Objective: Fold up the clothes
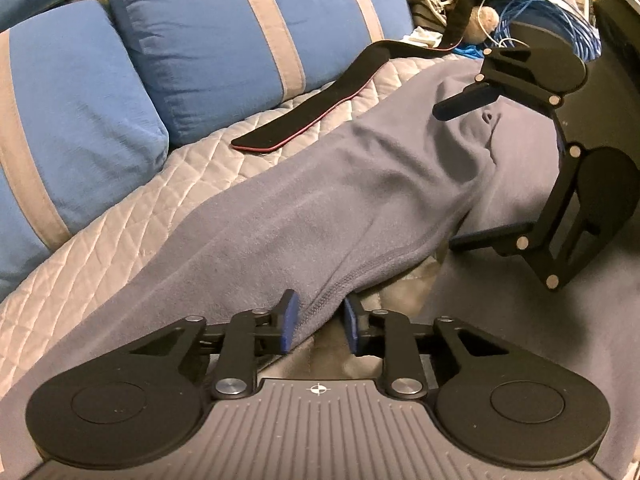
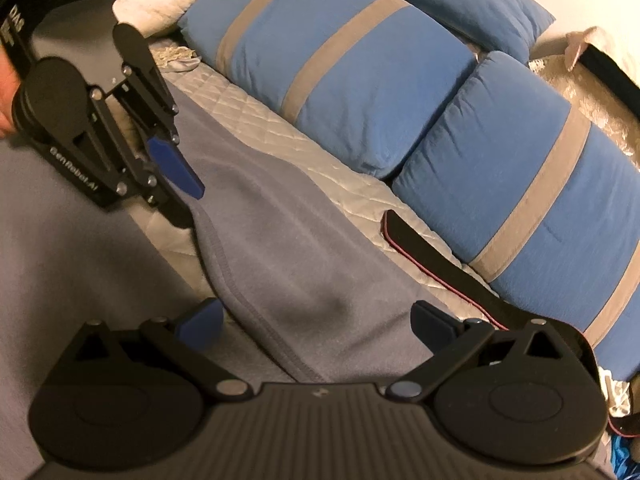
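A grey-blue fleece garment [image 1: 320, 200] lies stretched along a quilted bed cover [image 1: 120, 240]. In the left wrist view my left gripper [image 1: 320, 320] sits at the garment's stitched hem, and its blue pads [image 1: 289, 322] are shut on a raised fold of the fabric. The right wrist view shows the same grip: the left gripper [image 2: 192, 208] pinches the garment [image 2: 300, 240] at its edge. My right gripper [image 2: 318, 320] stands wide open low over the fleece with nothing clamped. From the left wrist view the right gripper [image 1: 444, 178] straddles the far part of the garment.
Blue pillows with grey stripes [image 1: 224, 48] [image 2: 360, 80] line the far side of the bed. A black strap with red edging [image 1: 312, 116] [image 2: 432, 252] lies between the pillows and the garment. Coiled blue cable [image 1: 540, 12] and dark clutter sit beyond the bed. A hand [image 2: 6, 92] holds the left gripper.
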Demonstrator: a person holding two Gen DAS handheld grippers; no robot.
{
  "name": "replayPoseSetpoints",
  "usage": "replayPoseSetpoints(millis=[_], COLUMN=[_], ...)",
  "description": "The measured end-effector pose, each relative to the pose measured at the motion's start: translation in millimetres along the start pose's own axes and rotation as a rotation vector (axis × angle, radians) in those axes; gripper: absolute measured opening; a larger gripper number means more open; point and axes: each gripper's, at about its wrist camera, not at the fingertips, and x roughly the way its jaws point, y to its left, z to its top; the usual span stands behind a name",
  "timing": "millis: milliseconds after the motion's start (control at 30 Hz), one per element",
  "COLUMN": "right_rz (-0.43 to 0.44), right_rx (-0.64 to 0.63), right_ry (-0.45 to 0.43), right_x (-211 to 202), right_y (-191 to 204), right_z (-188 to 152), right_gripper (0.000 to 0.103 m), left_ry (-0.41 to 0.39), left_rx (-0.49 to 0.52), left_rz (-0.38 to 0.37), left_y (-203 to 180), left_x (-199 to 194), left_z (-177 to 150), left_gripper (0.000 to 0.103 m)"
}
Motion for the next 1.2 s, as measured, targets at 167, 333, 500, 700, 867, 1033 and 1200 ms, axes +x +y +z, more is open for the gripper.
replayPoseSetpoints(millis=[167,333,500,700,867,1033,1200], right_rz=[0.003,0.015,0.059,0.12,0.153,0.148,0.1], right_rx=[0.007,0.016,0.038,0.076,0.089,0.078,0.037], right_ry=[-0.01,-0.013,-0.014,0.004,0.019,0.028,0.021], right_x=[0,3,3,6,10,14,14], right_y=[1,2,1,-2,-3,-2,1], right_z=[0,-1,-2,-3,-6,-8,-10], right_gripper=[0.103,0.103,0.094,0.071,0.058,0.038,0.01], left_ry=[-0.016,-0.015,-0.014,-0.012,-0.011,-0.01,-0.019], left_rx=[0.007,0.027,0.034,0.044,0.054,0.062,0.092], left_rz=[0.019,0.033,0.038,0.043,0.049,0.056,0.071], left_y=[-2,-5,-6,-7,-8,-10,-14], left_x=[-2,-2,-1,0,1,1,-5], left_z=[1,2,2,2,1,1,5], left_gripper=[0.014,0.014,0.014,0.014,0.014,0.015,0.017])
